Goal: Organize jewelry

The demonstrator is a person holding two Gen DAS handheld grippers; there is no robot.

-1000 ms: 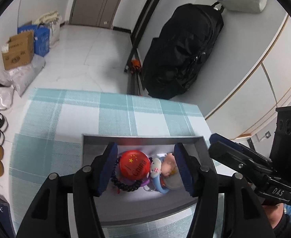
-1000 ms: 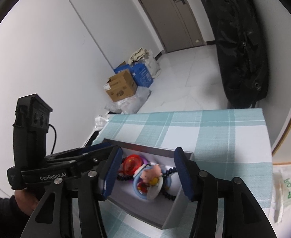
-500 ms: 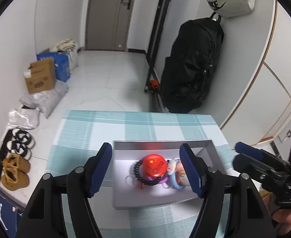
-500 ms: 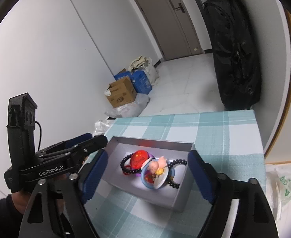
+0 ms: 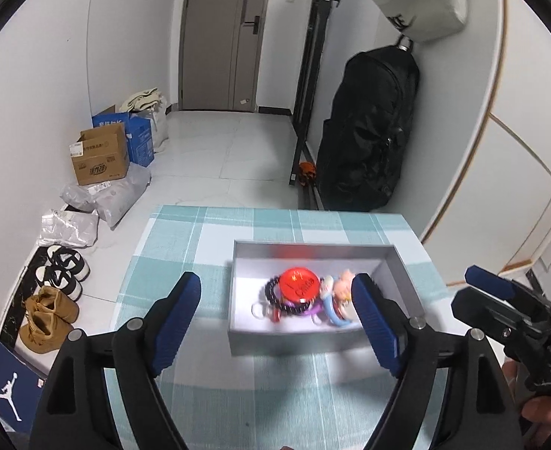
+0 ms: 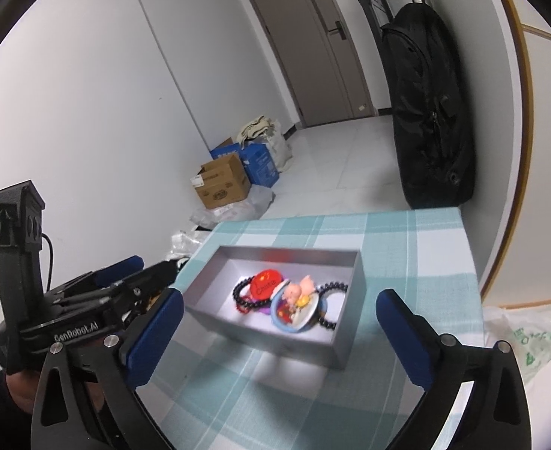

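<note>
A grey open box (image 5: 401, 273) (image 6: 350, 311) sits on the teal checked tablecloth (image 5: 200, 247) (image 6: 406, 247). Inside lie a red round badge (image 5: 298, 287) (image 6: 264, 282), a dark bead bracelet (image 5: 271, 288) (image 6: 333, 287), and a blue ring charm with a pink pig figure (image 5: 341, 292) (image 6: 298, 298). My left gripper (image 5: 281, 315) is open and empty, held above the table in front of the box. My right gripper (image 6: 279, 328) is open and empty, also back from the box. Each gripper shows in the other's view: the right one (image 5: 500, 300), the left one (image 6: 125, 285).
Cardboard and blue boxes (image 5: 102, 153), plastic bags (image 5: 106, 195) and shoes (image 5: 50, 300) lie on the floor at left. A black bag (image 5: 369, 131) hangs by the wall beyond the table. A plastic bag (image 6: 530, 341) lies at the right.
Both grippers have pulled back and up from the box and opened wider. The box and jewelry inside have stayed in place.
</note>
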